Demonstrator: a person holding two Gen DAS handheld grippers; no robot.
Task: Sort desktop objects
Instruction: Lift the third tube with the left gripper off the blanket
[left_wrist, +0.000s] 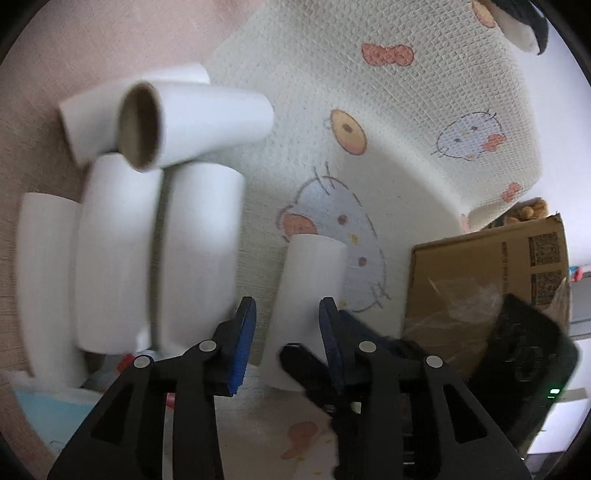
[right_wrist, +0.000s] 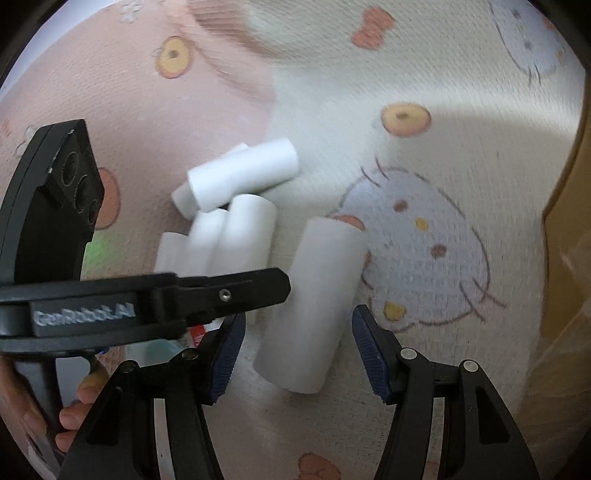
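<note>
Over on the left, your stack of white tubes (left_wrist: 147, 206) is already gathered, one lying crosswise on top. Just right of it, a single tube (right_wrist: 314, 302) lies apart on the cartoon-print cloth (left_wrist: 388, 129). Your left gripper (left_wrist: 288, 332) is half-open, your right gripper (right_wrist: 295, 354) spread wide around the stray, both empty. Far right sits a cardboard box (left_wrist: 487, 266).

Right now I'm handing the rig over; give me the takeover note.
Left tool: open, empty, beside the lone tube.
Right tool: open, empty, its fingers straddle the near end of the lone white cardboard tube, not closed on it.
Stack of white cardboard tubes: several lie side by side, more lie across them, on the cartoon-print cloth.
Brown cardboard box: to the right of the cloth.
Done: most tubes look gathered in the stack.
Left: probably grip the lone tube and add it to the stack.
</note>
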